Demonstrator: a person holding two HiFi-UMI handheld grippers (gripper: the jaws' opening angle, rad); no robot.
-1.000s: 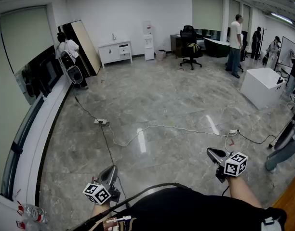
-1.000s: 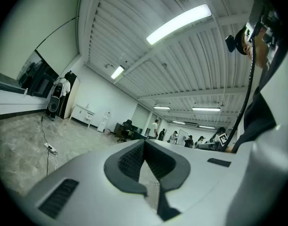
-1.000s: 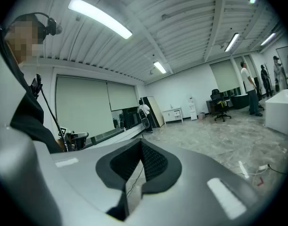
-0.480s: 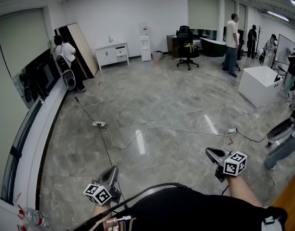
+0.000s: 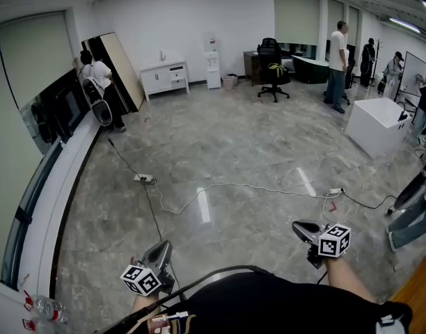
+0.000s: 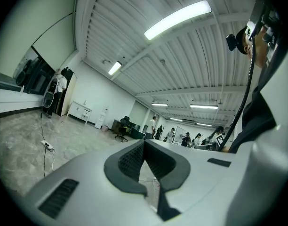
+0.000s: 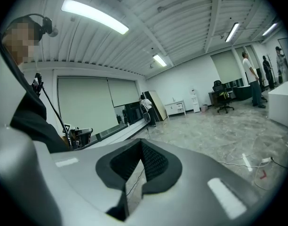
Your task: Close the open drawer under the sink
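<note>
Search seems the step in hand: left gripper (image 5: 163, 243) and right gripper (image 5: 298, 225) hang clenched on nothing above the floor (image 5: 255, 158), neither sink nor drawer shows in any view, so next comes turning to find the drawer.

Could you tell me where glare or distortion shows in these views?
Head view: a white streak of glare on the polished floor, walls bowed. Left gripper view: ceiling light blown white, dark round vignette. Right gripper view: same vignette, ceiling ribs curved.
</note>
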